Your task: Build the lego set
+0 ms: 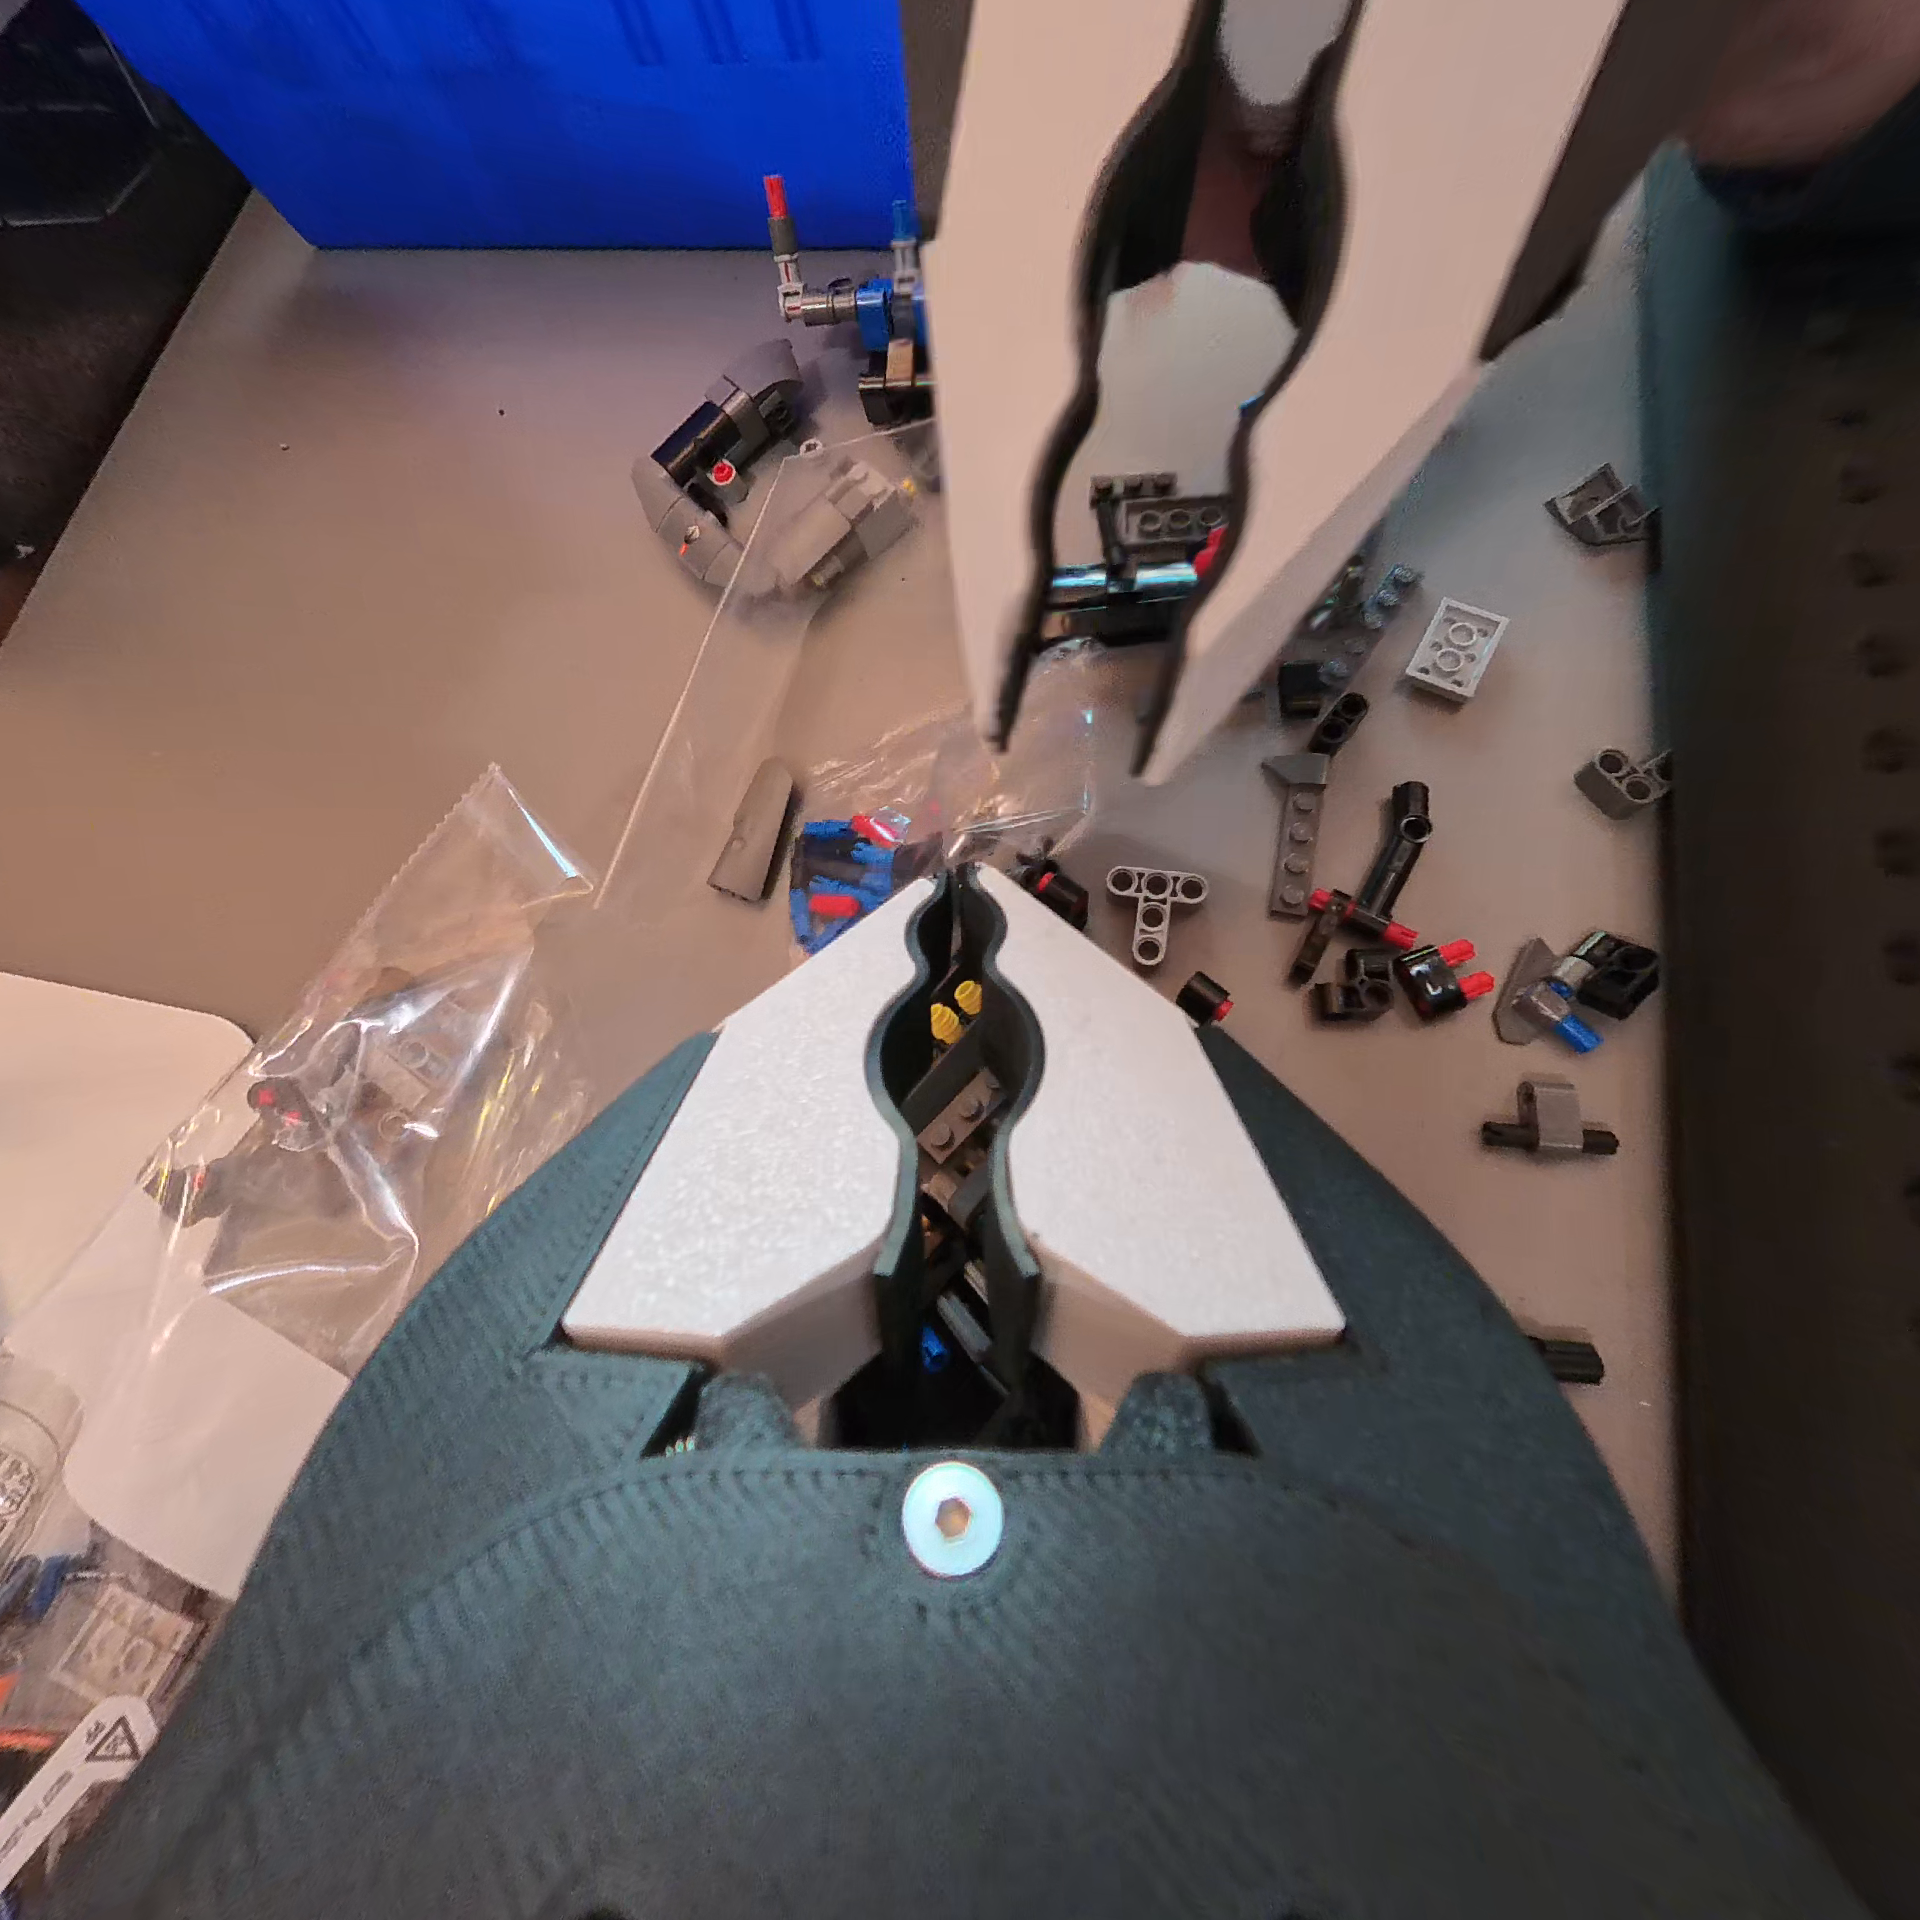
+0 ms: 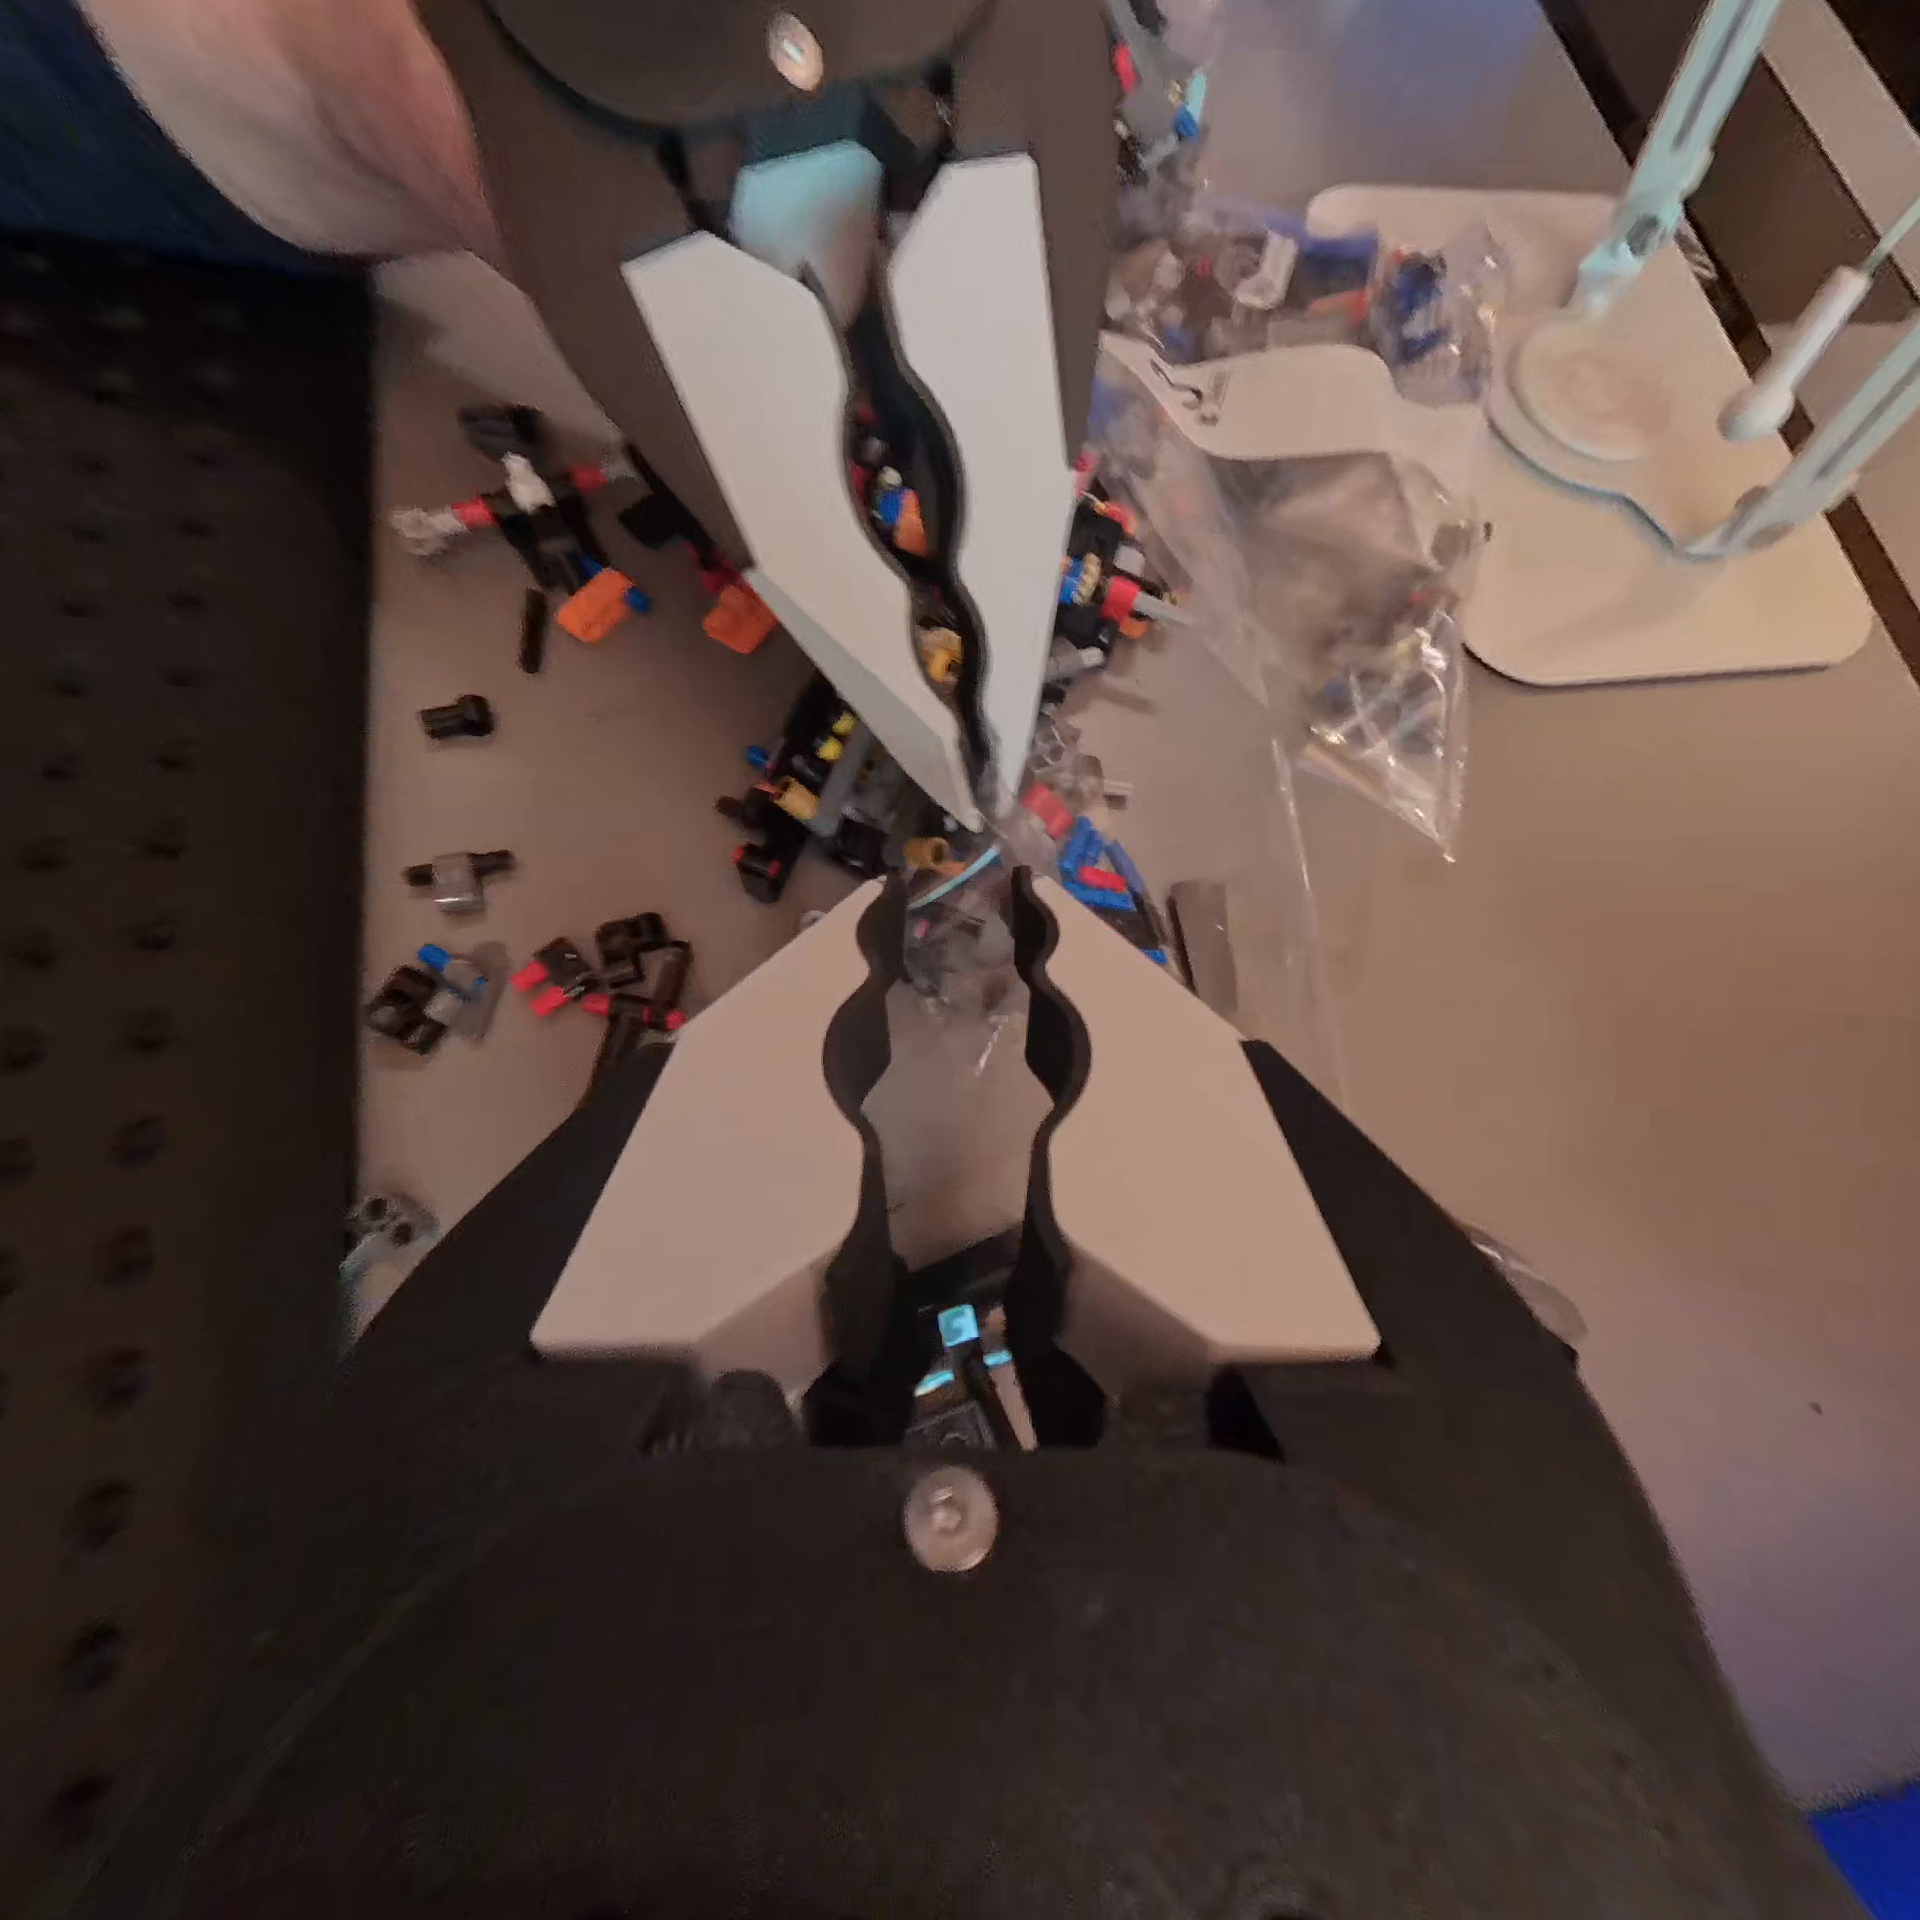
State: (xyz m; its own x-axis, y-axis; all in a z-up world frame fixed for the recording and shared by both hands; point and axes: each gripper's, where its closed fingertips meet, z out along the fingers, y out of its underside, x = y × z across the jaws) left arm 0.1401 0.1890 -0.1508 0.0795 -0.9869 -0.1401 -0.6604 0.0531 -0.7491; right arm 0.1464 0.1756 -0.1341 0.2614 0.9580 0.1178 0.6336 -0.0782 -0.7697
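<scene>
My left gripper (image 1: 961,878) is shut on the edge of a small clear plastic bag (image 1: 997,800) that holds blue and red lego pins (image 1: 842,883), low over the grey table (image 1: 312,520). My right gripper (image 2: 953,883) is open, its fingertips either side of the same crumpled bag (image 2: 966,956). It comes down from the top in the left wrist view (image 1: 1070,753). The left gripper shows from the top in the right wrist view (image 2: 982,816), tips together. A part-built grey and black lego assembly (image 1: 727,468) lies farther back.
Loose black, grey and red lego parts (image 1: 1351,935) lie at the right beside a black perforated board (image 1: 1787,935). A larger clear bag of parts (image 1: 343,1122) lies at the left. A blue box (image 1: 499,114) stands at the back. A white lamp base (image 2: 1662,582) stands by more bags. My left and right fingertips are right by each other.
</scene>
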